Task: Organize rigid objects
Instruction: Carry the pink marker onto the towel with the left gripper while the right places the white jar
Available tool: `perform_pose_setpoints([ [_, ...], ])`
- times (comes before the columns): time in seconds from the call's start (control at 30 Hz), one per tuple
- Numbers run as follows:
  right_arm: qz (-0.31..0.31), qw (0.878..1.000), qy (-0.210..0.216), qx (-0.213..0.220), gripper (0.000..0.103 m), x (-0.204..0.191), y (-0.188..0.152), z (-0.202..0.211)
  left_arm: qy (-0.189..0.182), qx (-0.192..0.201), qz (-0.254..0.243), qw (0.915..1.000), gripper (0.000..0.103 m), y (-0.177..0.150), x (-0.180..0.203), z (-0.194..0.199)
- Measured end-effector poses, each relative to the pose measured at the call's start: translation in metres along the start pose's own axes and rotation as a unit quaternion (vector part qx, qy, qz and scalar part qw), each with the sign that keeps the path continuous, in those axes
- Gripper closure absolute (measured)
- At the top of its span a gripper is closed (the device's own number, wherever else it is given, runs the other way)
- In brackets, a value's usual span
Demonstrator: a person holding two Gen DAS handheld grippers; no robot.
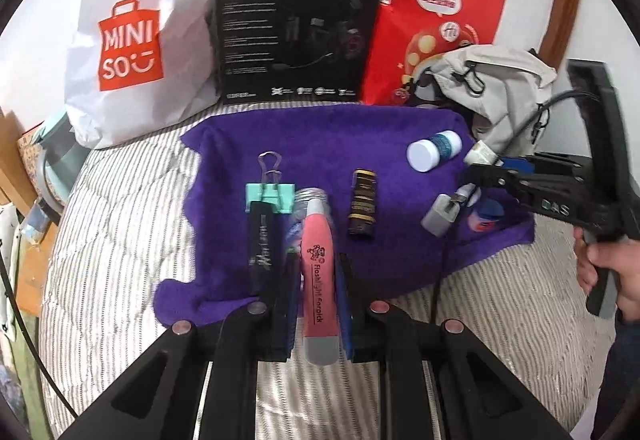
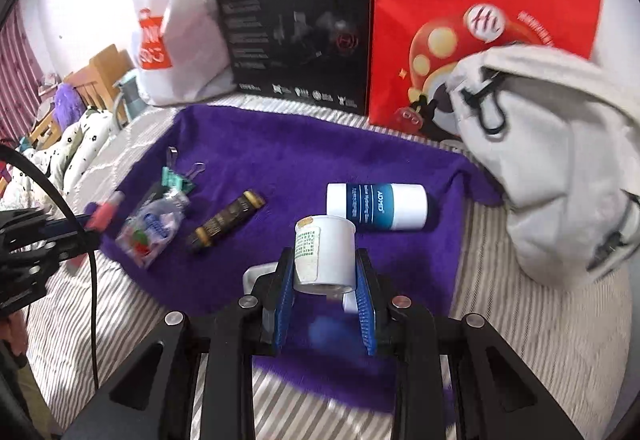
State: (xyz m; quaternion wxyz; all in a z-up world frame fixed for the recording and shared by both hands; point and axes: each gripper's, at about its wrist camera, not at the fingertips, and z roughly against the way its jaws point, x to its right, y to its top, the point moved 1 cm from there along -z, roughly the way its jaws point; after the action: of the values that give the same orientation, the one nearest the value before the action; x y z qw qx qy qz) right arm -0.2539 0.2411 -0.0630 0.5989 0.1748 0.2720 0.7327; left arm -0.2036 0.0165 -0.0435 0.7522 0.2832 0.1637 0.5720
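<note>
- Left wrist view: the left gripper [image 1: 318, 304] is closed on one pink flashlight [image 1: 318, 280], whose long axis runs straight out along the fingers, nose towards the row on the purple towel [image 1: 312, 132].
- On the towel ahead I count one teal binder clip [image 1: 270, 192], one dark tube [image 1: 362, 204] lying parallel to the flashlight, and one white-and-blue bottle [image 1: 434, 150] further right.
- Right wrist view: the right gripper [image 2: 324, 300] is clamped around one small white jar [image 2: 324, 256], held above the towel's near edge; the bottle lies crosswise just beyond, so this hand is nearer it.
- One clear packet [image 2: 154, 230] lies to the left.
</note>
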Motion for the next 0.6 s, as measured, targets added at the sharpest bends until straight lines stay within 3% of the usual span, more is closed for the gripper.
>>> perform_pose_setpoints([
  [0.27, 0.024, 0.999, 0.001, -0.047, 0.075, -0.010, 0.007, -0.046, -0.002, -0.003, 0.022, 0.9998, 0.086, -0.002, -0.020, -0.005],
  [0.6, 0.037, 0.996, -0.001, -0.076, 0.074, -0.009, 0.016, -0.066, -0.010, -0.010, 0.027, 0.9995, 0.086, -0.003, -0.026, -0.009],
])
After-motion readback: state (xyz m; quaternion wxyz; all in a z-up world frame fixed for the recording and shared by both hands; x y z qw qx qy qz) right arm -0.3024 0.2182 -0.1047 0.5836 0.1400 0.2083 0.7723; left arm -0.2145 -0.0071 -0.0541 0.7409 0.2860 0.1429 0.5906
